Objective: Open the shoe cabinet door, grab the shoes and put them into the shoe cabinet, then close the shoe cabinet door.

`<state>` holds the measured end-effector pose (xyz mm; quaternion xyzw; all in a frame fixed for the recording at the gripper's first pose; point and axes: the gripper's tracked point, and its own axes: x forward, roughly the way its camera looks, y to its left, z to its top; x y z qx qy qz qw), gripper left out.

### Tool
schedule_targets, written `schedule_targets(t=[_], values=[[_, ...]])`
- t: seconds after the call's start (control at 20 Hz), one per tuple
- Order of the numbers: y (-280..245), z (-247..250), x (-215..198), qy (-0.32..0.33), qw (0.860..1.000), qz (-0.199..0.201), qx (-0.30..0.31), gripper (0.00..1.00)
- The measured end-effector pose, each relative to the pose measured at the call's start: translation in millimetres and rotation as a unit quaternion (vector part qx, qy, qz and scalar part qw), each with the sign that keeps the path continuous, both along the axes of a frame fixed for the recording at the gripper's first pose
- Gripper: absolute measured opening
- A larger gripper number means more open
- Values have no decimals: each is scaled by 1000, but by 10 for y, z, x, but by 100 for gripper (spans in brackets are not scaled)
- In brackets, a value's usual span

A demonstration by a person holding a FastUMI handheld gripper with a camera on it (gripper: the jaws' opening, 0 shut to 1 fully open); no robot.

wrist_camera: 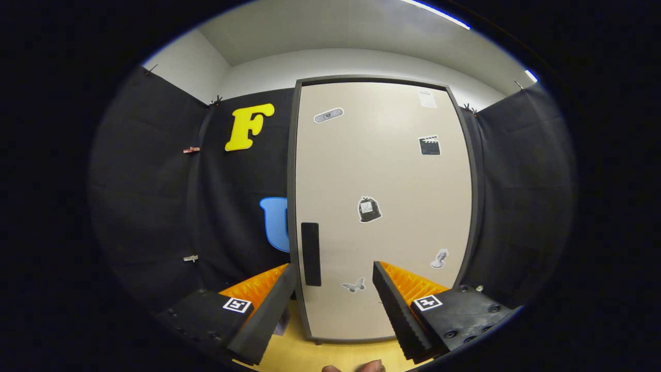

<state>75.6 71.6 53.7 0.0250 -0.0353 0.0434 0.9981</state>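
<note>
A tall shoe cabinet (382, 170) stands straight ahead, its beige door shut inside a dark grey frame. A black vertical handle (311, 253) sits low on the door's left side, just beyond my left fingertip. Several small stickers dot the door. My gripper (334, 276) is open, with the door's lower part showing in the gap between its fingers and nothing held. Both fingers (268, 305) are black with orange ribbed backs and stand a short way off the door.
Black cloth walls close in on both sides of the cabinet. The cabinet stands on a pale wooden surface (330, 354). A person's fingertips (356, 368) show under the gripper.
</note>
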Motion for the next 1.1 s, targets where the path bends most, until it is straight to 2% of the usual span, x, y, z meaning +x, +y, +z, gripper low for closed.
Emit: schedule_targets(t=[0.45,0.5,0.6,0.8,0.85,0.95,1.0,1.1], values=[[424,-425,975,44,999,-7,7,97],[447,-461,1044,48,999,-10,3,95],[474,-510,1184,49,999,-18,-1,76],[430,-544,1331,46,998,-50,12,54],[373,-553,1343,47,997,-66,7,51],[387,-544,1314,41,997,-64,5,36],[396,-558,1319,41,997,-58,8,36],[385,-542,1305,39,998,-41,0,26]])
